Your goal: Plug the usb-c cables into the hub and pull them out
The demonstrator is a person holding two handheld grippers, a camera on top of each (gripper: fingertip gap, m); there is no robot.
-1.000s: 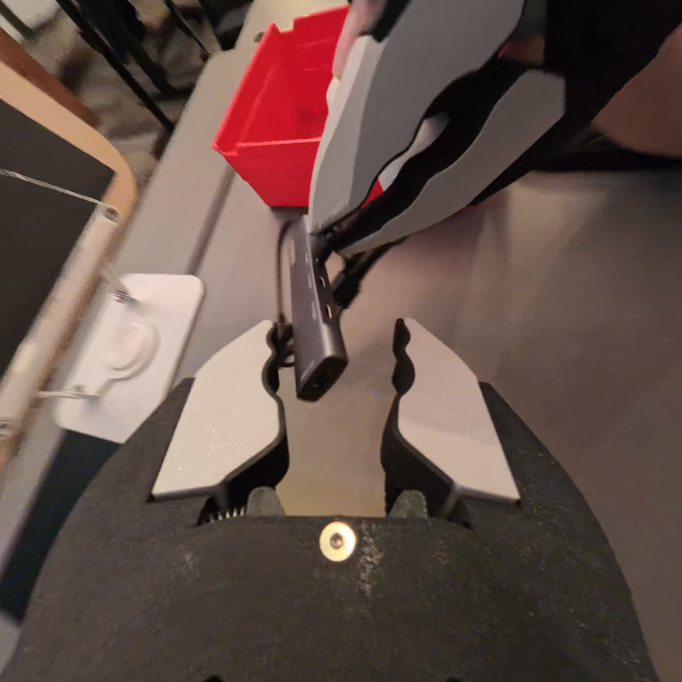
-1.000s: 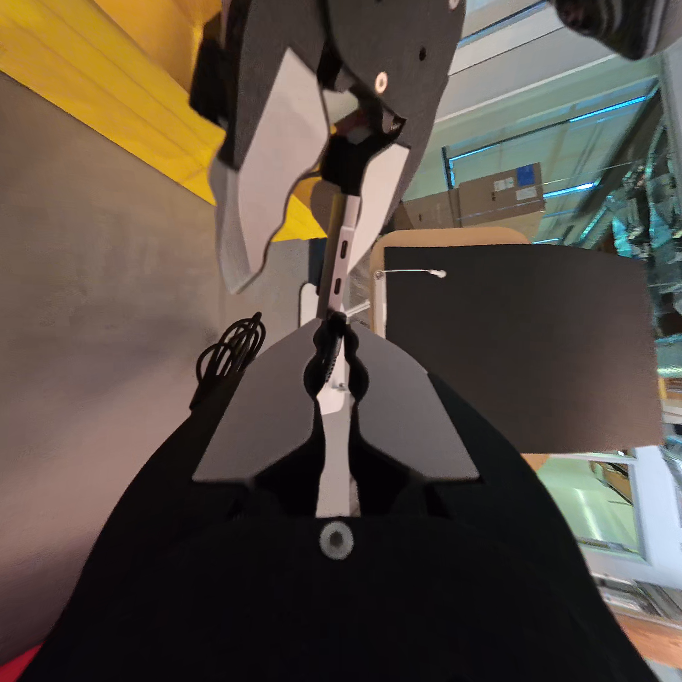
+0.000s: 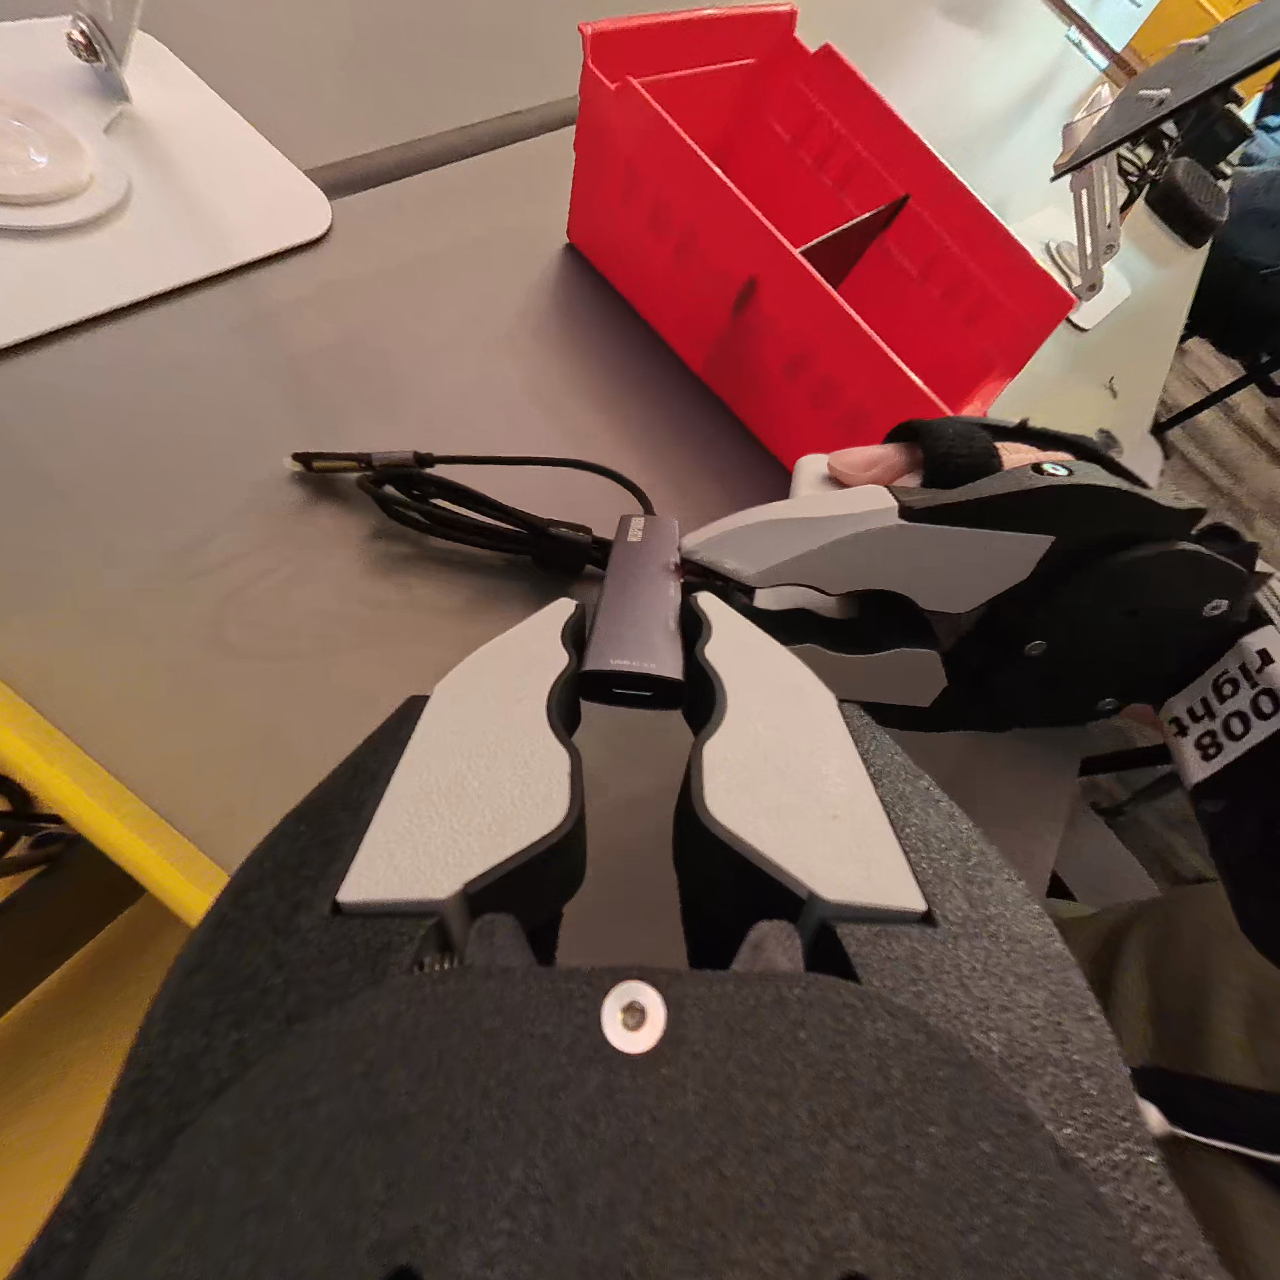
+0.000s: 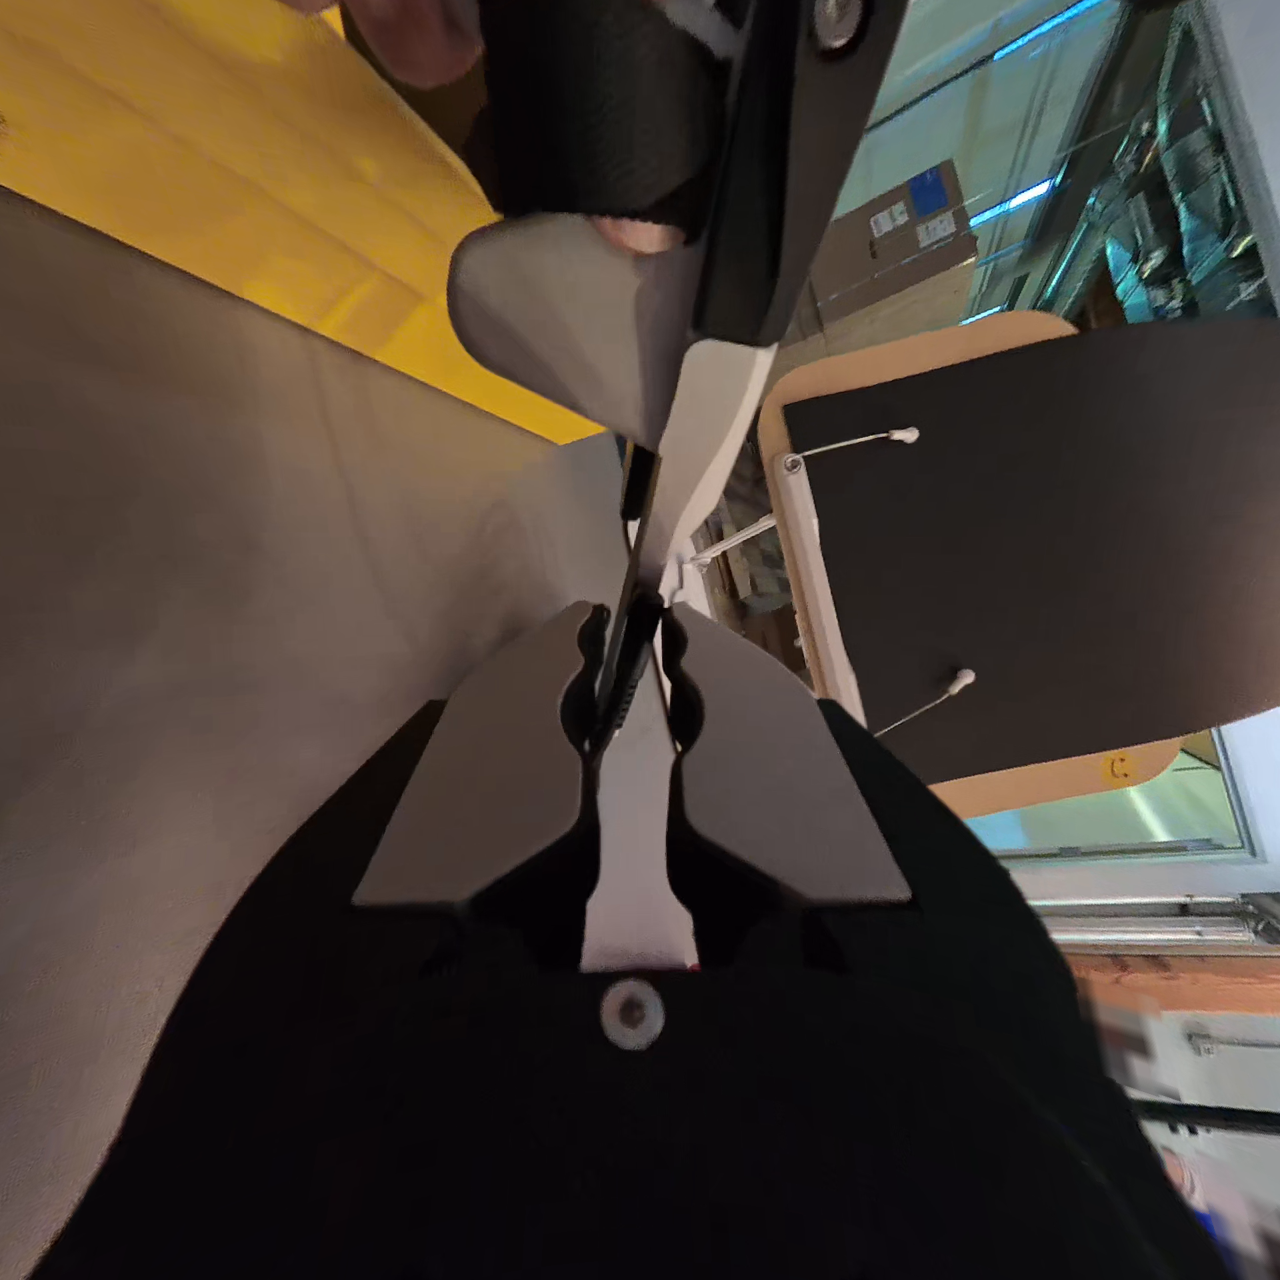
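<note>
A dark grey hub (image 3: 637,575) lies low over the dark table (image 3: 208,485). My left gripper (image 3: 634,606) is shut on the hub's near end, with both pads against its sides. My right gripper (image 3: 720,571) comes in from the right, its tips at the hub's side ports. In the right wrist view the black usb-c plug (image 4: 627,665) stands between my right gripper's (image 4: 630,616) fingers, with a gap beside it, so that gripper is open. The hub shows there edge-on (image 4: 636,526). A bundle of black cable (image 3: 471,512) lies behind the hub.
A red divided bin (image 3: 796,228) stands behind the hub. A white stand base (image 3: 173,194) is at the far left. The table's yellow edge (image 3: 90,796) runs at the near left. A black board on a stand (image 4: 1039,519) is beyond. The tips of both grippers are at nearly the same place.
My left gripper has closed on the hub's near end. My right gripper's fingers, shut on the plug before, have spread apart around it. The hub now sits lower, near the table.
</note>
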